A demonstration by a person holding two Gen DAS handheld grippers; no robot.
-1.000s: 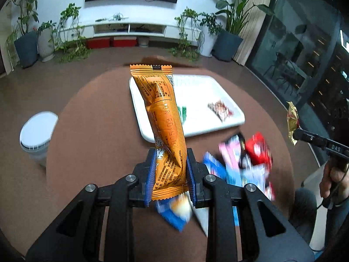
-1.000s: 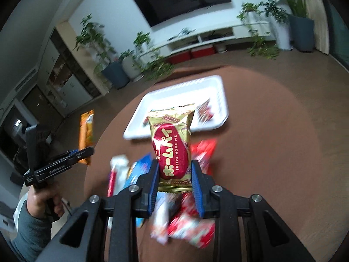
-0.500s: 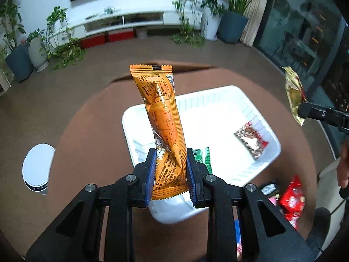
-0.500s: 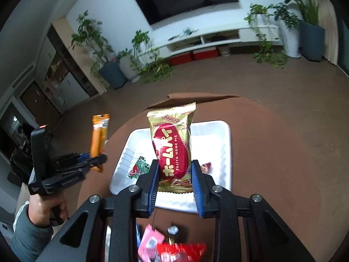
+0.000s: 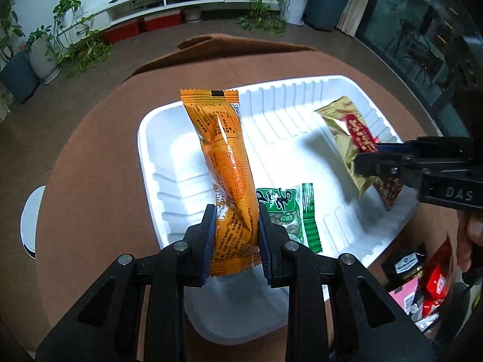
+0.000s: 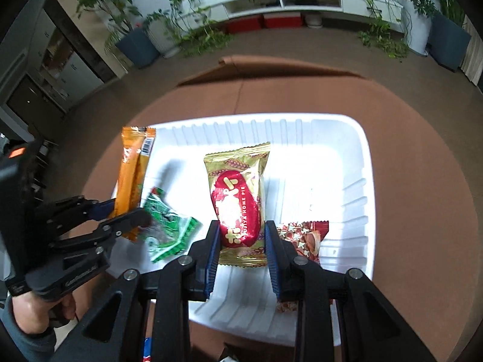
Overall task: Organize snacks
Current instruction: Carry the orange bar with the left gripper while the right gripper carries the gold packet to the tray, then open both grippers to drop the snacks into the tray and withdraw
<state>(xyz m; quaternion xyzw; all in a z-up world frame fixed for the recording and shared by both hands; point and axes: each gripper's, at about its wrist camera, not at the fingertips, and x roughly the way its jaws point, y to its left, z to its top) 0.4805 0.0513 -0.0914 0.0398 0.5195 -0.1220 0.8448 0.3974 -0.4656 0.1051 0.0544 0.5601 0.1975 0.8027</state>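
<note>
My left gripper (image 5: 237, 238) is shut on a long orange snack packet (image 5: 225, 163) and holds it above the left part of the white tray (image 5: 151, 126). My right gripper (image 6: 241, 241) is shut on a gold and red pie packet (image 6: 238, 199), held over the tray's (image 6: 365, 150) middle. The pie packet also shows in the left wrist view (image 5: 347, 129), and the orange packet in the right wrist view (image 6: 131, 175). A green snack packet (image 5: 283, 208) and a red starred packet (image 6: 305, 235) lie in the tray.
The tray sits on a round brown table (image 5: 90, 157). A pile of loose snacks (image 5: 422, 280) lies on the table right of the tray. A white round bin (image 5: 31, 217) stands on the floor at left. Plants and a TV shelf line the far wall.
Both grippers have moved forward with their packets, from above the snack pile to above the tray, and lower toward it. Both stay shut.
</note>
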